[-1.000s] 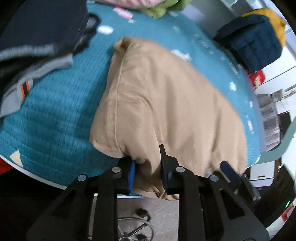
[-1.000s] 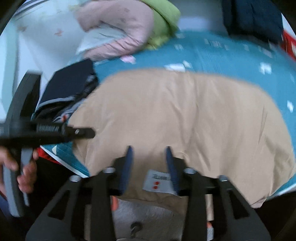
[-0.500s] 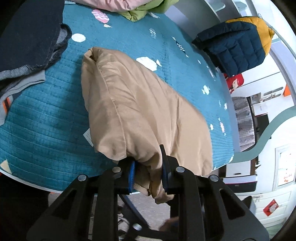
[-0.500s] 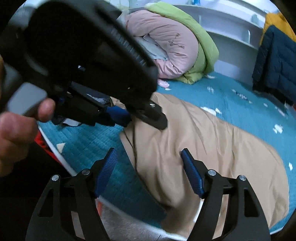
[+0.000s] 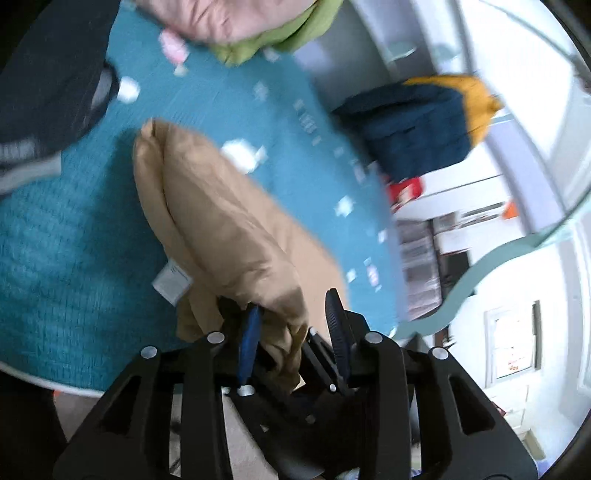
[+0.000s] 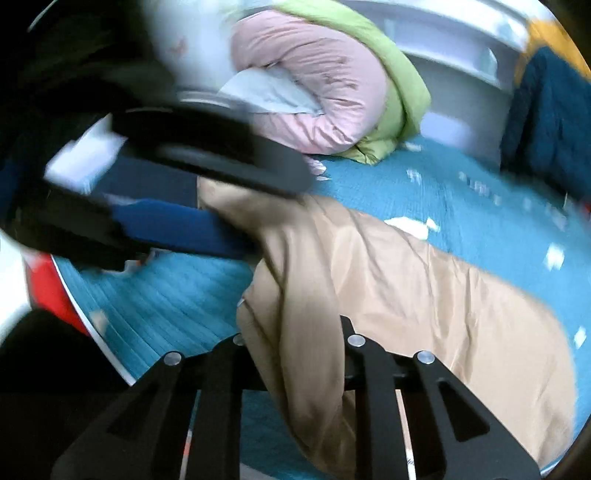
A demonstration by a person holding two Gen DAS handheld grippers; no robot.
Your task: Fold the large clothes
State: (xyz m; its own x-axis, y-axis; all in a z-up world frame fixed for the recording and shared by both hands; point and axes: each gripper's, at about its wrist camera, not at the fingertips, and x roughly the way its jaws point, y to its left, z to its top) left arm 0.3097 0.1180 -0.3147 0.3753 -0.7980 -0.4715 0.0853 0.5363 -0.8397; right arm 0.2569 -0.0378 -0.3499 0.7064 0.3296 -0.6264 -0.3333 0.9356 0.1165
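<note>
1. Tan garment: we see it spread over the teal quilted bed cover, near edge bunched up and hanging past the cover's rim toward us; white tag shows at its left edge.
2. Pink-and-green rolled duvet sits at far end of the bed, well apart from the garment.
3. Navy/yellow puffer jacket is off to the right; dark clothes pile lies to the left of the garment.
4. R gripper: we see a thick fold of tan cloth running down btwn its fingers, hiding the pads; it's clamped on that fold.
5. L gripper: fingers parted, blue pad touching bunched cloth that hangs loosely btwn them; released, not pinching. In the right wrist view it's blurred, its tips at the garment's raised corner.
</note>
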